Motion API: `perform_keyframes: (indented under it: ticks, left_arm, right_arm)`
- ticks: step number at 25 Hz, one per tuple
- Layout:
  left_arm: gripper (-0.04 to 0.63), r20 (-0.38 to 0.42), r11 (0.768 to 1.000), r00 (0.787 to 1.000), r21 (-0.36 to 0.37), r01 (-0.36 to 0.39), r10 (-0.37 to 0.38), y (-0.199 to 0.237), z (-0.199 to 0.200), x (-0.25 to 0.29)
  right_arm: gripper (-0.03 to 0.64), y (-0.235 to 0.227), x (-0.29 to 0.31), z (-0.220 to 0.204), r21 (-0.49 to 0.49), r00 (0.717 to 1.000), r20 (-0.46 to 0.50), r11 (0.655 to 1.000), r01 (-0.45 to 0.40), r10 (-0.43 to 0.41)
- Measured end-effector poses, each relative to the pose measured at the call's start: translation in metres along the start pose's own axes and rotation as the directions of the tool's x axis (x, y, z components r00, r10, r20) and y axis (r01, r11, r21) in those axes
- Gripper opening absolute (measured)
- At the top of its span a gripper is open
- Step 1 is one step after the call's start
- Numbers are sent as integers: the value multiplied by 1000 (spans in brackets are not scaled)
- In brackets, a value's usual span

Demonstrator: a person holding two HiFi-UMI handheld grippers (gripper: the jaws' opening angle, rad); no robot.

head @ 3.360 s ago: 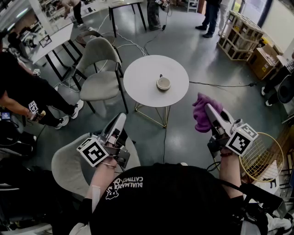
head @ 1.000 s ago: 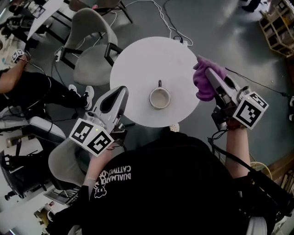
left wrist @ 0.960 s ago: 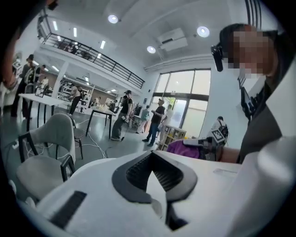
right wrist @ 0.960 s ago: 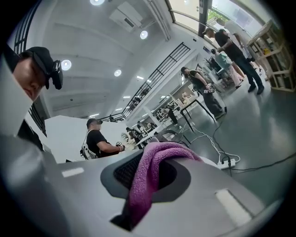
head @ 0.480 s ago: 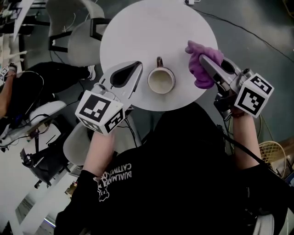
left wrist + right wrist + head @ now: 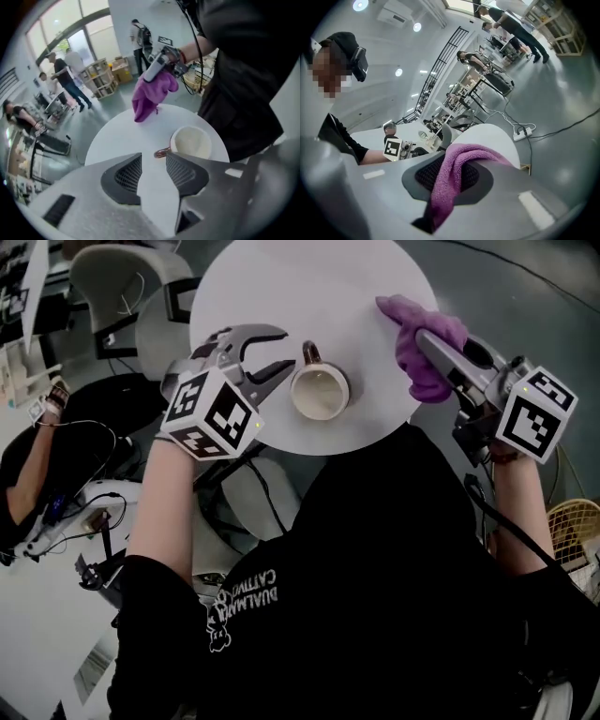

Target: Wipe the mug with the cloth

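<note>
Left gripper [image 6: 281, 351], jaws just spread and empty, has a cream ceramic mug [image 6: 320, 392] just ahead; right gripper [image 6: 433, 351] pinches a purple fleecy cloth [image 6: 412, 320].

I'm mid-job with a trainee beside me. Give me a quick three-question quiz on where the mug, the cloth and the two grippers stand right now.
1. True or false: the cloth lies flat on the table.
2. Pick one. Relative to the mug, the left gripper is: A shut on its rim; B open beside it; C reaching inside it.
3. Short answer: which gripper is nearer the mug?

Key
1. False. The right gripper is shut on the cloth and holds it above the table.
2. B. Its jaws have just been opening, and nothing is between them.
3. The left gripper.
</note>
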State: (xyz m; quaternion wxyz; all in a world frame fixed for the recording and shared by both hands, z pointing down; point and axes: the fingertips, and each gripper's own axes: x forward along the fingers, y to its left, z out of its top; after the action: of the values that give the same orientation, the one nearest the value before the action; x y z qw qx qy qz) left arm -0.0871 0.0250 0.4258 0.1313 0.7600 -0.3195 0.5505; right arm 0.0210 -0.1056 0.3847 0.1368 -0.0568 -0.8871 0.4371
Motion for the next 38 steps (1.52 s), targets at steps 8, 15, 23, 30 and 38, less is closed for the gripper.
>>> perform_keyframes:
  ticks: [8, 15, 23, 30, 38]
  left_arm:
    - [167, -257, 837, 951, 471, 279, -173, 31, -4, 24]
    - [162, -350, 595, 914, 697, 400, -204, 29, -34, 50]
    - [96, -202, 608, 958, 741, 287, -205, 21, -23, 46]
    - [71, -59, 853, 975, 475, 217, -215, 0, -41, 26]
    - [71, 76, 995, 993, 65, 81, -86, -22, -87, 5]
  right_arm:
    - [49, 1, 4, 19, 13, 997, -67, 999, 42, -41]
    - [49, -4, -6, 6, 112, 985, 43, 981, 159, -165]
    - [49, 39, -20, 1, 132, 930, 156, 940, 316, -334]
    - [49, 74, -12, 4, 97, 894, 213, 919, 382, -394]
    - [49, 105, 36, -21, 35, 885, 235, 914, 405, -401]
